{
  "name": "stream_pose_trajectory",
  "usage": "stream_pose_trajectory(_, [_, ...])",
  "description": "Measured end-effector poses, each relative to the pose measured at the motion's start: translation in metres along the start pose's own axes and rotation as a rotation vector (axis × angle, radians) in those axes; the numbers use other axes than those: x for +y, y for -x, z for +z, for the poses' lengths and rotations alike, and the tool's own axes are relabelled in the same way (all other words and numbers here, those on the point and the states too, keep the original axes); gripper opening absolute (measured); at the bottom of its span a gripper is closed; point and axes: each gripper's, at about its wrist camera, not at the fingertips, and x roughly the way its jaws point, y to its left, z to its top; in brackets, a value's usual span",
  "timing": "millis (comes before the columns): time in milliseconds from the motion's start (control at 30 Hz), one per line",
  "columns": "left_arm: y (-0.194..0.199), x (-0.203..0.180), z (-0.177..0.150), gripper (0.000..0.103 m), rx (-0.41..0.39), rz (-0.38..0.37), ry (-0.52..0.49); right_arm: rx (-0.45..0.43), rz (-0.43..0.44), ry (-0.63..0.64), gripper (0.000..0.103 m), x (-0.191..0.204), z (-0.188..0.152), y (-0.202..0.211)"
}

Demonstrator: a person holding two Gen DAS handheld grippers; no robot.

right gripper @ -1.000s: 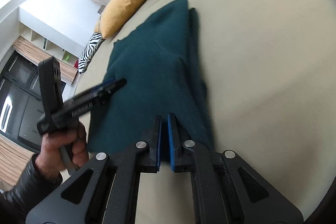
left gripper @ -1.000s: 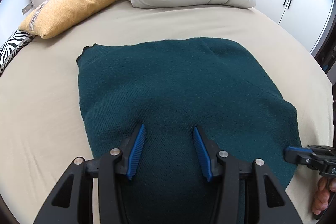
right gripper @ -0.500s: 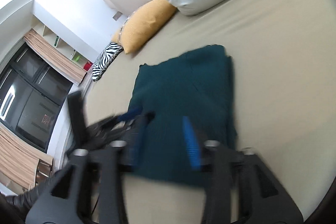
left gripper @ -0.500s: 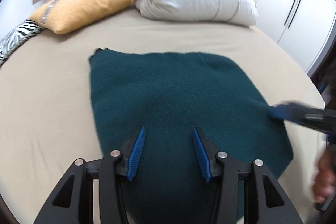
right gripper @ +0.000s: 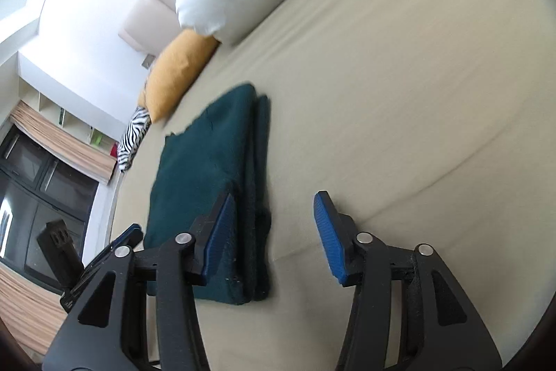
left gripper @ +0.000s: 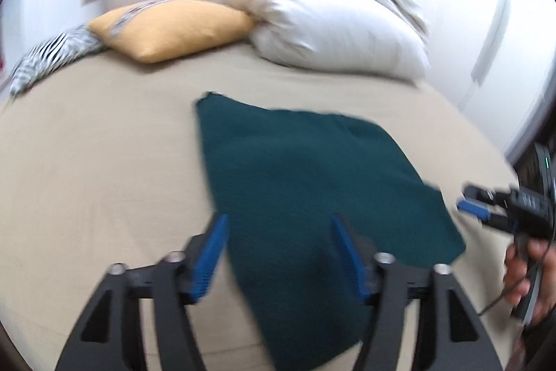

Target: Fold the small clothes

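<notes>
In the left wrist view the left gripper (left gripper: 279, 254) fills the lower middle of the frame, its two blue pads spread apart with nothing pinched between them; its jaws have just been opening wider. The dark green folded garment (left gripper: 305, 183) lies on the bed under and beyond those pads, not gripped. In the right wrist view the right gripper (right gripper: 274, 233) sits at the bottom centre, its two blue pads also parted and released, the jaws having just been opening; between them only bare sheet and the garment's right edge show. The left pad of this gripper overlaps the garment's near right corner in the picture; whether it touches the cloth cannot be told.

There is one garment. It is a deep teal knit, folded into a rough rectangle lying flat, with stacked layers showing along its right edge in the right wrist view (right gripper: 208, 169) and one small raised corner at its far left end. The left wrist picture is blurred, so its weave is unclear there.

Outward: one beige bed sheet (left gripper: 97, 169), one mustard cushion (left gripper: 173, 28), one zebra-striped cushion (left gripper: 52, 53), and one white bundled duvet (left gripper: 333, 26) along the upper part of the frame. At the right edge of the left wrist view the other gripper appears with the fingers of a person's hand (left gripper: 521, 270) on its handle
</notes>
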Motion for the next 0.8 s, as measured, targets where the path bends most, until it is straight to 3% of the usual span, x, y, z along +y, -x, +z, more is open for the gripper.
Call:
stream_pose_trajectory(100, [-0.012,0.025,0.008,0.071,0.048,-0.028,0.127,0.024,0.024,0.034,0.066,0.014,0.011,-0.007])
stream_pose_trajectory(200, [-0.031,0.041,0.005,0.074,0.138,-0.095,0.246,0.125,0.075,0.042,0.069,0.024,0.022,-0.040])
stream_pose_trajectory(300, [-0.059,0.036,0.006,0.081,0.250,-0.135,0.255,0.211,0.069,0.029,0.070,0.027,0.028,-0.074])
stream_pose_trajectory(400, [-0.068,0.026,0.008,0.082,0.244,-0.144,0.228,0.248,0.079,0.006,0.069,0.026,0.036,-0.099])
stream_pose_trajectory(467, [-0.074,0.020,0.012,0.073,0.247,-0.140,0.217,0.269,0.077,0.009,0.069,0.033,0.041,-0.108])
stream_pose_trajectory(567, [-0.078,0.014,0.016,0.062,0.265,-0.104,0.183,0.321,-0.028,0.111,0.047,0.052,0.043,-0.125])
stream_pose_trajectory(667, [-0.075,0.011,0.018,0.052,0.278,-0.095,0.160,0.327,-0.087,0.153,0.033,0.065,0.041,-0.136])
stream_pose_trajectory(800, [-0.055,0.006,0.018,0.039,0.272,-0.080,0.118,0.266,-0.200,0.272,0.023,0.095,0.026,-0.128])
